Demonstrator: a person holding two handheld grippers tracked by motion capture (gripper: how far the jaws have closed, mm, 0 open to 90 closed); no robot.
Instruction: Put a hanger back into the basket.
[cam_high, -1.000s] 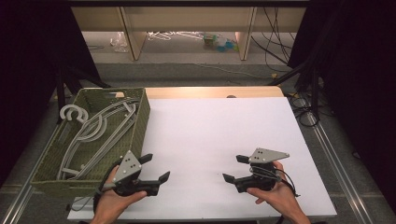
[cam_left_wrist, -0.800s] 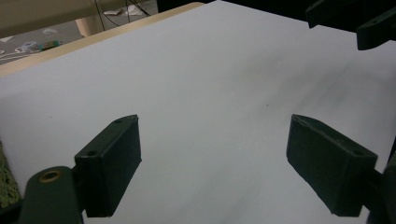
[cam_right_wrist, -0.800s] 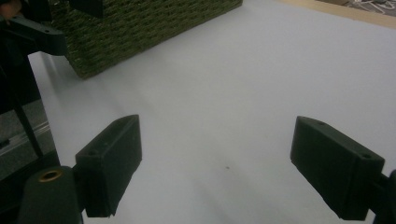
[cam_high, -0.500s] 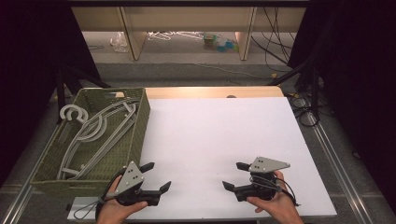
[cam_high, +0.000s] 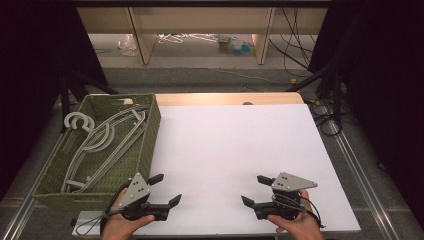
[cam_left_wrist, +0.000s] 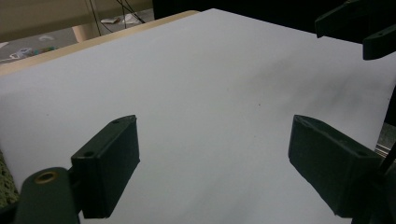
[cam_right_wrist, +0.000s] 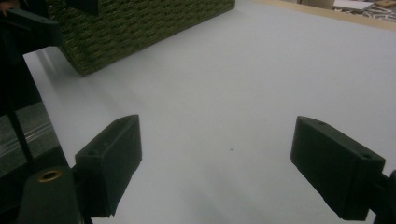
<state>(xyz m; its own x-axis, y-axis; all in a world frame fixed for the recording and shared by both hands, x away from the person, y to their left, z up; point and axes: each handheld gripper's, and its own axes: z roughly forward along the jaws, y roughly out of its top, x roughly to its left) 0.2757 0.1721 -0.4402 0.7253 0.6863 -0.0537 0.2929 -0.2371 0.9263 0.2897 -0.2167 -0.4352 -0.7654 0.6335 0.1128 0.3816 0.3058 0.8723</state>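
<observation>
Now your left tongs (cam_high: 165, 192) and right tongs (cam_high: 256, 190) both gape wide and empty at the table's (cam_high: 235, 150) near edge, while the hangers (cam_high: 100, 142) lie in the basket (cam_high: 145, 150) far-left, long axes running near-to-far, closest to your left hand.

White table top (cam_high: 230, 150), plain, no pattern; pale wood strip (cam_high: 225, 98) along its far edge. Basket (cam_high: 146, 145) olive green, woven texture; in the right gripper view the weave reads as fine horizontal rows (cam_right_wrist: 140, 23). Hangers (cam_high: 95, 142) inside it light grey. Left gripper (cam_high: 166, 190) black with a grey three-cornered plate; right gripper (cam_high: 254, 191) same black, grey plate. Jaw pads matte black in both gripper views, brass-coloured eyelet low at left. Surroundings dark, floor grey.
</observation>
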